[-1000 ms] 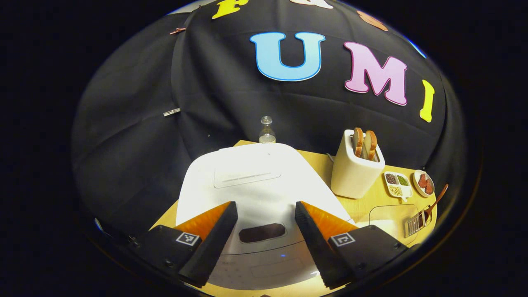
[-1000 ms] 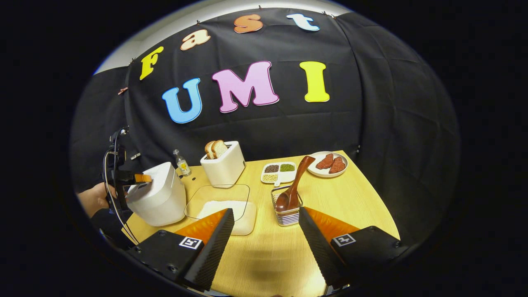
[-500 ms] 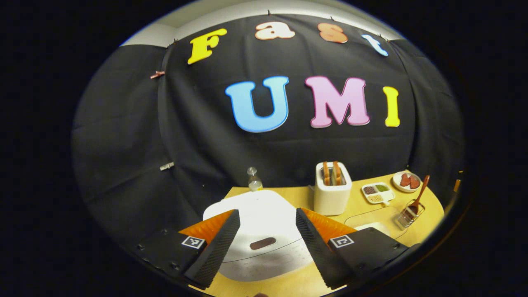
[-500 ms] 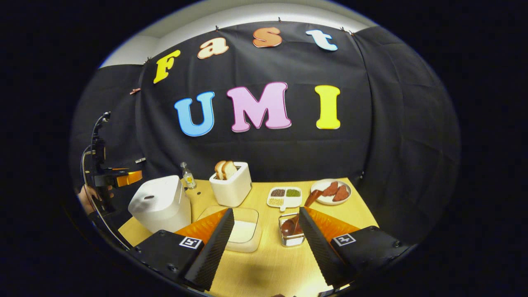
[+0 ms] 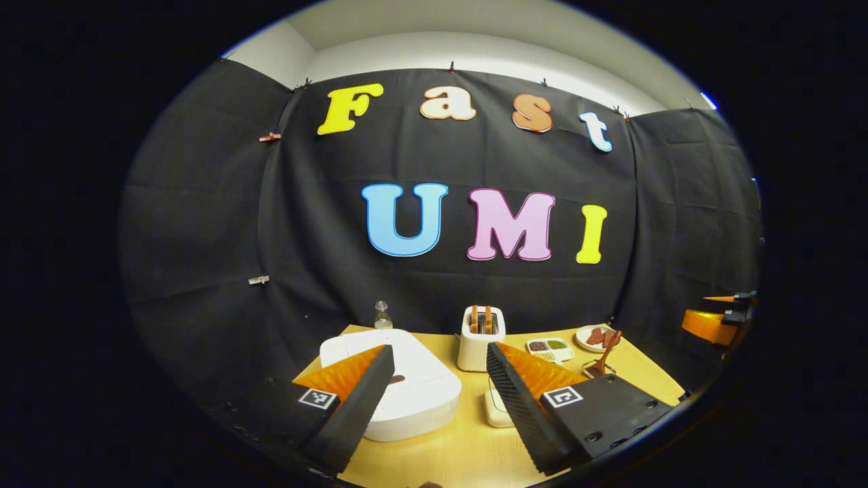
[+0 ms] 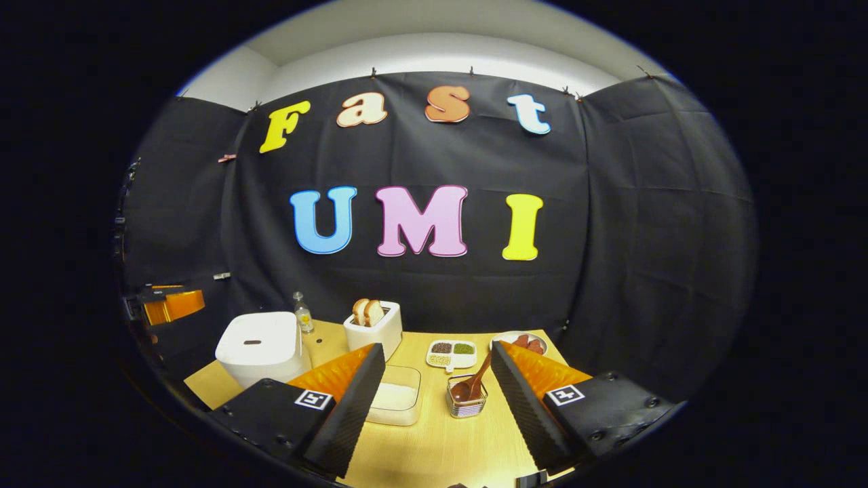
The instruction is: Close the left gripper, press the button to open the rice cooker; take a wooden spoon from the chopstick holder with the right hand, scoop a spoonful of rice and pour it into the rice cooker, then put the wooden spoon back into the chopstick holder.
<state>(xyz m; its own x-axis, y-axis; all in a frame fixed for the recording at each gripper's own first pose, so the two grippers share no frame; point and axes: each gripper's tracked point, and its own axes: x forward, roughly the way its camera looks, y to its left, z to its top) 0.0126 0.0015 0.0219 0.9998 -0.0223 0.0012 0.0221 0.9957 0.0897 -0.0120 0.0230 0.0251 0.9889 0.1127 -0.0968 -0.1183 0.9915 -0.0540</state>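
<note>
The white rice cooker [image 5: 413,396] [image 6: 261,346] stands at the table's left with its lid down and a dark button [image 6: 252,342] on top. My left gripper [image 5: 439,352] is open, held back from the cooker and apart from it; it also appears at the left edge of the right gripper view [image 6: 166,303]. The wooden spoon [image 6: 475,379] [image 5: 603,356] leans bowl-down in the wire chopstick holder [image 6: 466,403]. A clear container of rice [image 6: 397,400] lies between cooker and holder. My right gripper [image 6: 437,346] is open and empty, back from the holder; the left gripper view catches it at its far right [image 5: 719,322].
A white toaster [image 6: 373,325] [image 5: 480,329] with bread slices stands at the back. A small bottle [image 6: 302,313] is behind the cooker. A divided dish of beans [image 6: 451,352] and a plate of meat [image 6: 519,339] sit at the back right of the wooden table [image 6: 420,454].
Both grippers have drawn back and away from the table, staying open. The left one has left its place just over the cooker's lid. The cooker's lid stays down.
</note>
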